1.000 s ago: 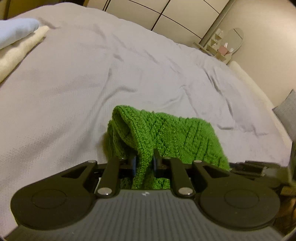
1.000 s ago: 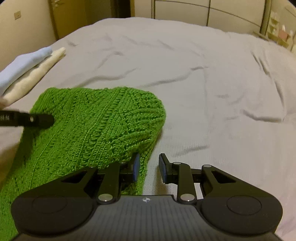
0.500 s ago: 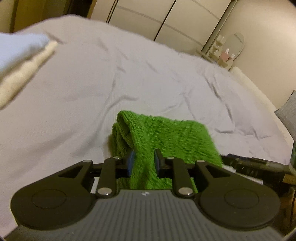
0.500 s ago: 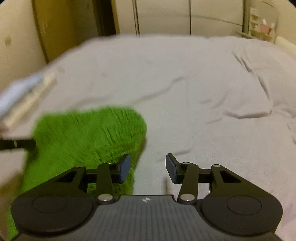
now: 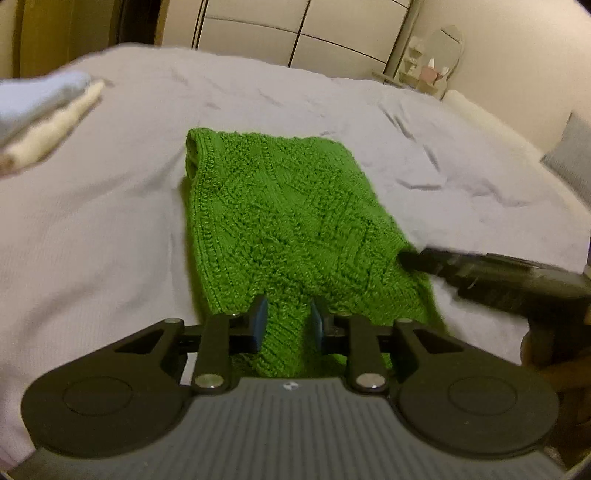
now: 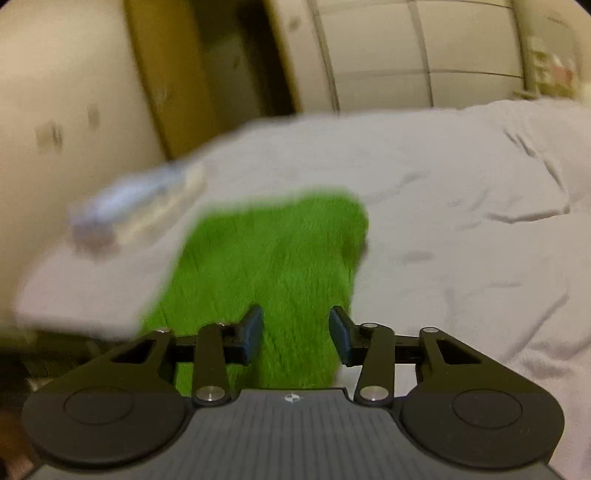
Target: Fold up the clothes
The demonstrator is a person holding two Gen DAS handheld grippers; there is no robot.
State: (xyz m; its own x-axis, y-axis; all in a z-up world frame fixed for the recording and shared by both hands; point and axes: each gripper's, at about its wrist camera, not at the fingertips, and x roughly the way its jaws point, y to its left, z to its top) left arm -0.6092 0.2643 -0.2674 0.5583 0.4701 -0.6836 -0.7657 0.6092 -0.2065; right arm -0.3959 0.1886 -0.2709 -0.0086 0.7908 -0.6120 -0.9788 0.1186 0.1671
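Note:
A green knit garment (image 5: 280, 218) lies folded and flat on the pale lilac bed sheet (image 5: 110, 229). My left gripper (image 5: 286, 319) hangs over its near edge, fingers apart, with knit showing in the gap but not pinched. In the left wrist view my right gripper (image 5: 417, 260) comes in from the right, its black tip at the garment's right edge. The right wrist view is blurred by motion: the garment (image 6: 273, 258) lies below and ahead of my right gripper (image 6: 295, 328), which stands open and holds nothing.
A folded stack of pale blue and cream clothes (image 5: 40, 110) sits at the bed's far left, also the stack (image 6: 122, 210) in the right view. A grey pillow (image 5: 569, 155) is at the right edge. Wardrobe doors (image 5: 295, 33) and a small mirror (image 5: 445, 48) stand behind the bed.
The raised green fold has come down flat on the bed. My left fingers widened off the knit. My right gripper opened further, pulled back, and its view swung left.

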